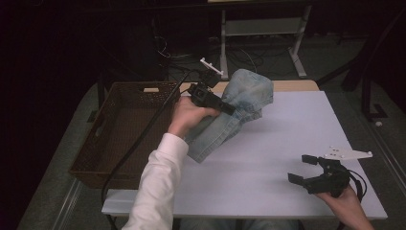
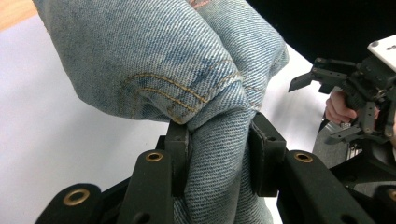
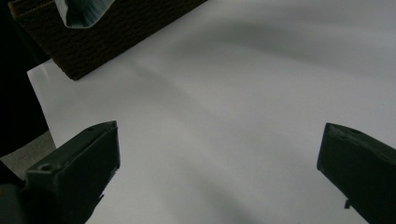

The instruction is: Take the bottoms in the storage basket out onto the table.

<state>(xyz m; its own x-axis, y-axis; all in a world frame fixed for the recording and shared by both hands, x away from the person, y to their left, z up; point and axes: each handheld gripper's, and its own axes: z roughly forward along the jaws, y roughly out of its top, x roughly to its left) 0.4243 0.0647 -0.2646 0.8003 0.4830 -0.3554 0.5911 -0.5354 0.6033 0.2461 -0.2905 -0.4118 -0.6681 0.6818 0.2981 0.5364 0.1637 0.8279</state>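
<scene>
The folded jeans (image 1: 239,108) were held clamped in the left gripper (image 1: 229,108) near the table's (image 1: 287,143) far-left corner, beside the basket (image 1: 124,129); the right gripper (image 1: 306,168) was held apart at the near-right corner.

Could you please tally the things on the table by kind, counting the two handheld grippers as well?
Denim garment: 1
Brown woven basket: 1
Grippers: 2, the left gripper clamped on the denim and the right gripper open
Total: 4

faded blue jeans (image 1: 239,108), brown woven basket (image 1: 119,129)
</scene>
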